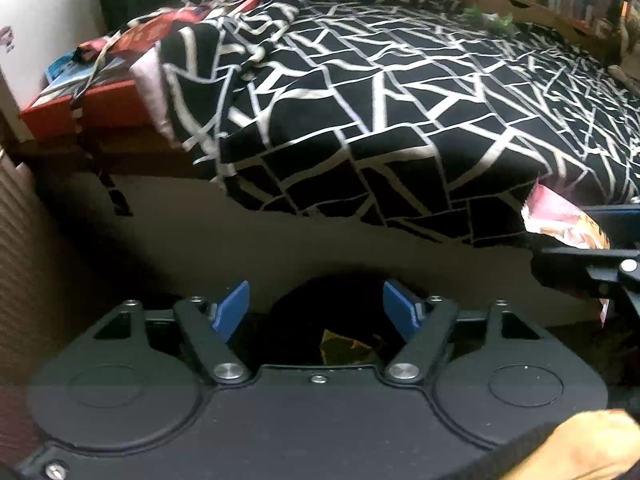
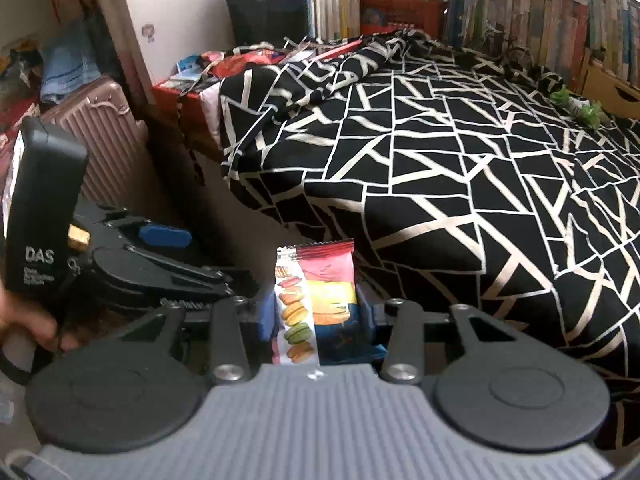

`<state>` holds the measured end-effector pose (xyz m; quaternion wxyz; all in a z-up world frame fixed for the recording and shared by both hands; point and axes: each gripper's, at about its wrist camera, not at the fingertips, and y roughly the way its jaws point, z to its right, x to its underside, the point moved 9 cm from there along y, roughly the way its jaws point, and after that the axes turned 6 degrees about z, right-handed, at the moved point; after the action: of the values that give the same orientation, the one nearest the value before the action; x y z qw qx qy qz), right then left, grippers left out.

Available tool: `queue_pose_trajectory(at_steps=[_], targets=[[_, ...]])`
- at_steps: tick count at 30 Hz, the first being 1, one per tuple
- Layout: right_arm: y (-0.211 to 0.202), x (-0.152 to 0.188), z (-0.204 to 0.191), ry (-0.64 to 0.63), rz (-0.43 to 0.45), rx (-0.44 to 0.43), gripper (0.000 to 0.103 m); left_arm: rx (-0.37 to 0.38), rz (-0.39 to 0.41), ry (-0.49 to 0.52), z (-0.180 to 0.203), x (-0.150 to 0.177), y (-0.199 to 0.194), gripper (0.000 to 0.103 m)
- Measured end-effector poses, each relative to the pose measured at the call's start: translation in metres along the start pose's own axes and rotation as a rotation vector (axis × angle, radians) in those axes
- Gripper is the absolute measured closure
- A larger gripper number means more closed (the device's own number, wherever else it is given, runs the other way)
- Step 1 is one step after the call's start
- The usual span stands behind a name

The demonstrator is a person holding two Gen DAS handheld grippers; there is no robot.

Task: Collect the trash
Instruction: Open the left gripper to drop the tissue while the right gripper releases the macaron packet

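Mid drop-off: left gripper (image 1: 316, 308) spread over a dark bin (image 1: 320, 320), probably, with a scrap (image 1: 344, 350) inside. Right gripper (image 2: 316, 312) pinches the macaron wrapper (image 2: 314, 304), bottom center; next, swing it over and release.

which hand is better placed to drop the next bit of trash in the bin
Right. The right gripper is shut on the macaron wrapper and sits beside the left one. The left gripper is open and empty, over the dark bin where a wrapper already lies.
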<state>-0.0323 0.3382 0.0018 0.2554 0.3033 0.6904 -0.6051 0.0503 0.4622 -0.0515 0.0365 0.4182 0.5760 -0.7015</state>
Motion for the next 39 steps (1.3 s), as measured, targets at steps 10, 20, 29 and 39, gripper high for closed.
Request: queue_pose_trajectory(at_steps=[10, 20, 29, 39], targets=[[0.024, -0.005, -0.014, -0.051, -0.023, -0.019, 0.057, -0.064, 0.006, -0.050, -0.029, 0.002, -0.016, 0.031], [0.031, -0.015, -0.022, -0.101, 0.009, -0.036, 0.008, -0.100, 0.011, -0.080, -0.039, 0.001, -0.021, 0.031], [0.023, -0.023, -0.010, -0.128, 0.046, -0.005, 0.000, -0.109, 0.035, -0.081, -0.038, -0.009, -0.022, 0.031], [0.004, -0.026, 0.018, -0.073, 0.078, 0.061, 0.000, -0.069, 0.061, -0.044, -0.022, -0.024, -0.033, 0.031]])
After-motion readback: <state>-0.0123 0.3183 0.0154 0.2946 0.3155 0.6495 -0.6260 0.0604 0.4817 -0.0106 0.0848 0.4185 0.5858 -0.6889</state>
